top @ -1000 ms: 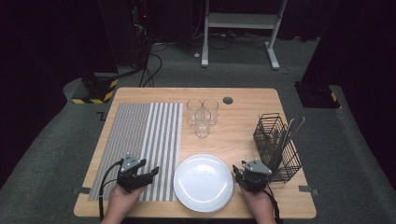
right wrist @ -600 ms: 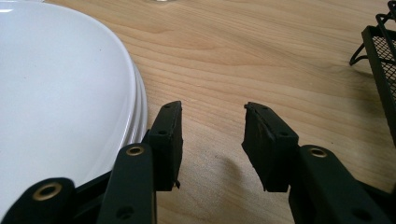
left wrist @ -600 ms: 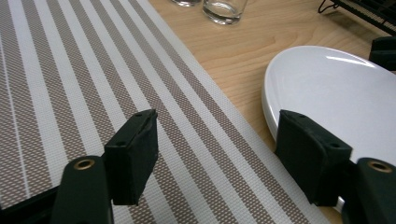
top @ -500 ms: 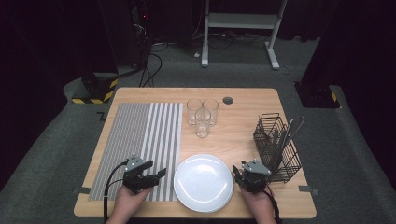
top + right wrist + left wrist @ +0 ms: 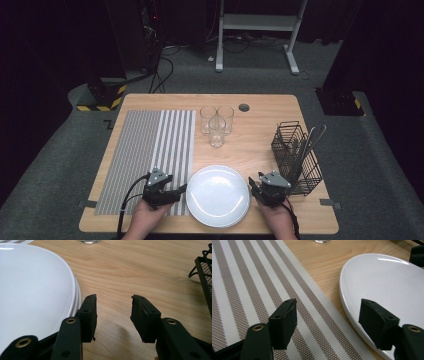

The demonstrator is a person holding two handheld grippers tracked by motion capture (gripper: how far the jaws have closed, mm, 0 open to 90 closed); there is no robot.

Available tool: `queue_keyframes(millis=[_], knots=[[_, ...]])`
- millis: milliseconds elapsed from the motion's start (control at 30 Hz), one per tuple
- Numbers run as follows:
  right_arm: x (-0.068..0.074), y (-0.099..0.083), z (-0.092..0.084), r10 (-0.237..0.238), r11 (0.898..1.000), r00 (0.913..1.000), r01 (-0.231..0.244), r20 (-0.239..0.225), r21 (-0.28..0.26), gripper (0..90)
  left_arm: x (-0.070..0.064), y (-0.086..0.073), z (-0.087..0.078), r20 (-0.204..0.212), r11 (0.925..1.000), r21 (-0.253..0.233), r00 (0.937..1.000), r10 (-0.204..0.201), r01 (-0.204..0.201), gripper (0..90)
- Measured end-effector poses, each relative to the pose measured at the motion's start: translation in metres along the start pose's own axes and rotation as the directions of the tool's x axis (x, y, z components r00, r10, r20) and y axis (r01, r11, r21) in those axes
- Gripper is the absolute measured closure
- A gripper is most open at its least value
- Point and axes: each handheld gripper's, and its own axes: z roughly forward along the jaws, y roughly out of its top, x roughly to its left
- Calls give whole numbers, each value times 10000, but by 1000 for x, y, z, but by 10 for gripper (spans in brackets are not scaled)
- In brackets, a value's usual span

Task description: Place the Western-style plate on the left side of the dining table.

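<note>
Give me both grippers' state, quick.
Left gripper: open, holding nothing, beside the plate.
Right gripper: open, holding nothing, over bare table.

From my left claw (image 5: 327,322), the plate (image 5: 384,287) ahead runs off the right and bottom edges. A glass (image 5: 322,241) beyond is cut at the top, base alone visible. Beside my right claw (image 5: 113,315), the wire basket (image 5: 205,272) is cropped; its contents blur together from above.
</note>
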Motion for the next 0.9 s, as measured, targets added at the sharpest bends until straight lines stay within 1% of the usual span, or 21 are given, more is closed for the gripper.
queue_keyframes(millis=[33,67,167,233,333,400,467,600,667,733,800,833,867,900], knots=[[0,0,0,10,10000,10000,-10,-9,-7,555,-1,0,1,65,10000,-22,9999,-81,81,327],[0,0,-1,18,10000,10000,-18,-26,-18,554,-2,0,2,40,10000,-34,10000,-76,76,334],[0,-1,-1,-51,10000,10000,51,-78,-22,552,-3,0,6,28,10000,-28,10000,87,-87,366],[1,-1,-1,-95,10000,9999,95,-85,-7,550,-4,1,7,70,9999,69,9999,122,-122,373],[2,-1,-1,-211,9998,9998,211,-29,3,548,-4,2,8,159,10000,73,9999,-37,36,372],[2,-1,-1,-183,9998,9998,183,-11,-12,554,-3,3,7,253,9998,4,9995,-177,177,377],[2,-1,-1,-80,10000,10000,80,10,-49,569,-3,2,7,382,9998,-28,9991,-182,183,392],[1,-1,-1,-43,9999,9999,44,127,-120,586,-4,0,9,572,9999,140,9983,-101,93,405],[0,0,-2,-49,9998,10000,49,-2,-167,593,-2,0,10,638,9997,193,9979,-133,120,407],[-1,0,-3,80,9999,9999,-81,-96,-68,591,-1,-1,11,619,9997,193,9980,-155,143,406],[-2,1,-4,387,9992,9988,-383,-299,151,589,-1,-1,12,743,9996,129,9969,-244,235,406],[-2,2,-5,509,9985,9974,-497,-517,227,590,-1,-1,12,813,9996,99,9963,-269,262,406],[0,2,-6,491,9985,9971,-477,-587,252,590,-1,-1,13,914,9995,65,9953,-316,312,406],[3,3,-8,322,9992,9976,-307,-610,250,590,-2,-1,14,974,9995,66,9947,-323,318,407]])
